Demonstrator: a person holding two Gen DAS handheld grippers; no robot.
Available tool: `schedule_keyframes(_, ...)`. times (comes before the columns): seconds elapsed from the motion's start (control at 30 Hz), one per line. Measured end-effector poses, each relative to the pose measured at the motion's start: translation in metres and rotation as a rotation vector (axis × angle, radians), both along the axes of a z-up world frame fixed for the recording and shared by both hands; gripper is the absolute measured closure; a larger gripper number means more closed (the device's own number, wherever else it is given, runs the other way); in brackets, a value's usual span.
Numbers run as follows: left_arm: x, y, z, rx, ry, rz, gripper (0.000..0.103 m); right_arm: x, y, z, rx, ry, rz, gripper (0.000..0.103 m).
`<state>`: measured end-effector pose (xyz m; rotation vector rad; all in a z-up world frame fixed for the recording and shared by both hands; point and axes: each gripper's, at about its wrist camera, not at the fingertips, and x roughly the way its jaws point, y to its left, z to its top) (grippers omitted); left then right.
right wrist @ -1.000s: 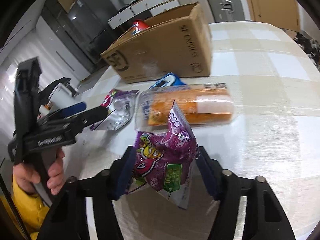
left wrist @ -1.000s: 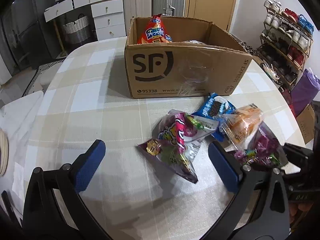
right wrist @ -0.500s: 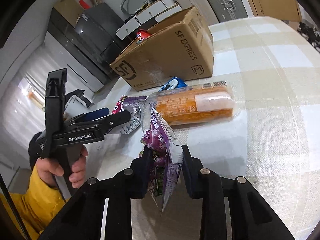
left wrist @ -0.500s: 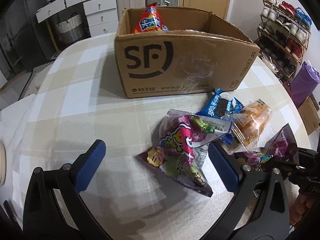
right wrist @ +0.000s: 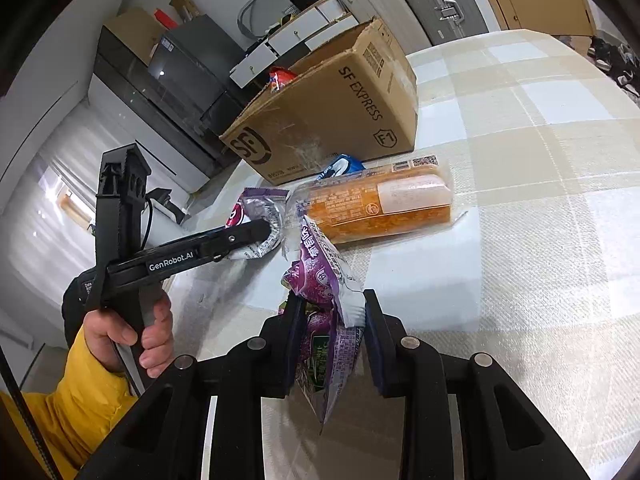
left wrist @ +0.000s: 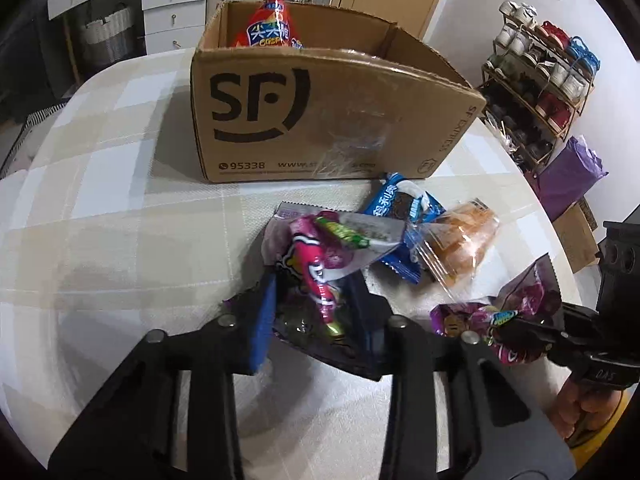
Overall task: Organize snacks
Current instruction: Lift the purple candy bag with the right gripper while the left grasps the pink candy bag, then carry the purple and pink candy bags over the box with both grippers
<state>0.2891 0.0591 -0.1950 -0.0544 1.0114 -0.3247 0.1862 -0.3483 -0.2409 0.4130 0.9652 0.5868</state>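
A: Start with the left wrist view. What are the fingers doing?

B: The left gripper (left wrist: 316, 316) is closing, and a purple candy bag (left wrist: 320, 256) is already pinched between its blue pads. The bag's top sticks up past the fingers, over the checked tablecloth (left wrist: 120, 208).

A: And around it?

B: Just right of that bag lie a blue cookie packet (left wrist: 404, 208) and, touching it, an orange cake in clear wrap (left wrist: 460, 240). Farther back stands the open cardboard box (left wrist: 320, 120), with a red chip bag (left wrist: 268, 28) upright inside at its far left corner. At the near right, the right gripper (left wrist: 536, 328) comes in from the edge, clamped on a second purple bag (left wrist: 500, 320).

A: Now the right wrist view.

B: The right gripper (right wrist: 332, 336) is clenched on that second purple bag (right wrist: 324, 280); the wrapper is crumpled between the pads and hangs below them, with its top standing above. Beyond it the orange cake (right wrist: 384, 204) lies lengthwise on the tablecloth (right wrist: 540, 200), and the blue packet (right wrist: 340, 164) peeks out between the cake and the box (right wrist: 340, 104).

A: Is the other hand visible there?

B: Yes, at the left: a hand (right wrist: 128, 332) in a yellow sleeve (right wrist: 80, 400) holds the left gripper (right wrist: 262, 236), whose tip sits on the first purple bag (right wrist: 260, 208).
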Motion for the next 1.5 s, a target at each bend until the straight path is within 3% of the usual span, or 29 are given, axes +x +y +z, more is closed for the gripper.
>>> schedule_keyframes(0.37, -0.041, 0.018, 0.022, -0.048, -0.037, 0.039, 0.079, -0.027, -0.002, 0.030, 0.018, -0.078, -0.007, 0.074)
schedule_keyframes(0.8, -0.124, 0.029, 0.099, -0.103, -0.208, 0.030, 0.079, -0.066, 0.008, 0.104, -0.002, -0.244, 0.002, 0.075)
schedule_keyframes(1.1, -0.169, 0.041, 0.158, -0.078, -0.321, 0.070, 0.079, -0.080, 0.025, 0.161, -0.032, -0.353, 0.027, 0.074)
schedule_keyframes(1.5, -0.191, 0.054, 0.211, -0.105, -0.387, 0.054, 0.079, -0.071, 0.054, 0.217, -0.059, -0.457, 0.086, 0.075)
